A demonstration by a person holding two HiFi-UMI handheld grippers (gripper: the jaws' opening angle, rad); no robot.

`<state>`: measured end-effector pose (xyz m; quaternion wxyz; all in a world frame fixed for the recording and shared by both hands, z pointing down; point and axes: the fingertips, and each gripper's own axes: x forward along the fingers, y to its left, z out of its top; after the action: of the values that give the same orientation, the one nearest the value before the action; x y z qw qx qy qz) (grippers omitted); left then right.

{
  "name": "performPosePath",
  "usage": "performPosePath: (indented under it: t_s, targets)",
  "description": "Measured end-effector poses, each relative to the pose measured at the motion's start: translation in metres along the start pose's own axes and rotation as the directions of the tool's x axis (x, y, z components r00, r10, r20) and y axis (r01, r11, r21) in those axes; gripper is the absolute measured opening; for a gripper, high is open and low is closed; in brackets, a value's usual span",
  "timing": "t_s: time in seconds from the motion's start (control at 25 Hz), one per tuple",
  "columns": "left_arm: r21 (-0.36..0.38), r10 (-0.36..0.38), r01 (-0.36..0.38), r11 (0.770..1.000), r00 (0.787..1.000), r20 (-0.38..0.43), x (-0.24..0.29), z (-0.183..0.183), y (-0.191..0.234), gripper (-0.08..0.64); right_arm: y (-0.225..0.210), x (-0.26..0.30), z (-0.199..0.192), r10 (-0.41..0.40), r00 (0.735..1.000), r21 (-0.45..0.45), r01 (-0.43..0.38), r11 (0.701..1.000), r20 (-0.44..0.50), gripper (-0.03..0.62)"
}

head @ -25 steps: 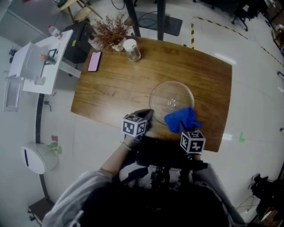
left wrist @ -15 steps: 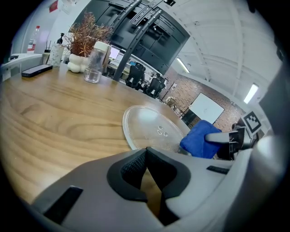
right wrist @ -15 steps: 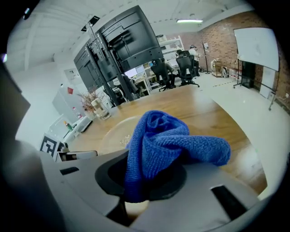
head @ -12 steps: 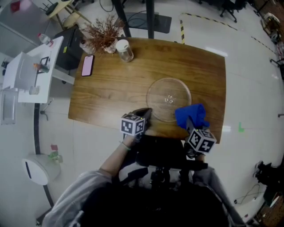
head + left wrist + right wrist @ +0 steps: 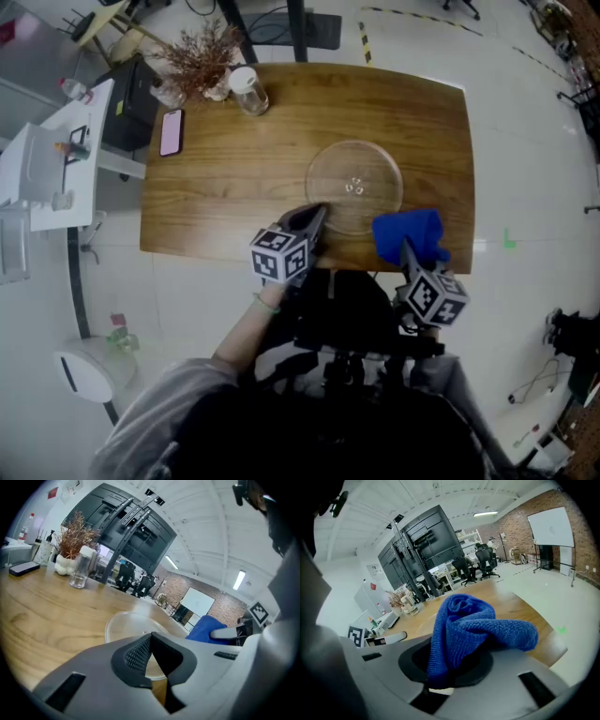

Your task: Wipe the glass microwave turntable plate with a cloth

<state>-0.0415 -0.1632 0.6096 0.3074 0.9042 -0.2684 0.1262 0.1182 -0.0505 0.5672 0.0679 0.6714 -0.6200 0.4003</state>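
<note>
Open office, desk chairs, whiteboard, brick wall

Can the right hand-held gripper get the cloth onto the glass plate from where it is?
Probably yes. The right hand-held gripper, shut on the blue cloth, hangs just off the near right rim of the glass plate, with nothing between.

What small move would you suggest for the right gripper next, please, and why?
Probably swing the right gripper left and forward to set the blue cloth on the glass turntable plate. The cloth is clamped in that gripper but sits beside the plate, near the table's front edge. The left gripper rests shut at the plate's near rim.
</note>
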Motion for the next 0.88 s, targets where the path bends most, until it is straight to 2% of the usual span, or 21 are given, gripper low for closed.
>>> performPosePath:
  t_s: [0.2, 0.32, 0.44, 0.68, 0.88]
  targets:
    - [0.034, -0.046, 0.044, 0.998, 0.998, 0.053, -0.007, 0.018, -0.034, 0.000, -0.004, -0.008, 0.002, 0.027, 1.000, -0.017, -0.027, 0.999, 0.014, 0.078]
    - [0.039, -0.030, 0.026, 0.999, 0.996, 0.089, -0.009, 0.021, -0.046, 0.000, -0.004, -0.017, 0.009, 0.077, 0.996, -0.039, -0.075, 0.996, 0.037, 0.078]
    - [0.010, 0.001, -0.002, 1.000, 0.990, 0.143, -0.012, 0.019, -0.064, 0.000, -0.014, -0.032, 0.005, 0.121, 0.992, -0.083, -0.117, 0.990, 0.036, 0.078]
    - [-0.089, 0.075, -0.054, 0.995, 0.964, 0.256, -0.028, -0.011, -0.126, 0.000, -0.042, -0.081, -0.021, 0.200, 0.980, -0.180, -0.199, 0.963, -0.015, 0.078]
    - [-0.089, 0.102, -0.083, 0.993, 0.963, 0.248, -0.044, -0.049, -0.178, 0.000, -0.054, -0.112, -0.036, 0.260, 0.965, -0.187, -0.260, 0.947, -0.028, 0.078]
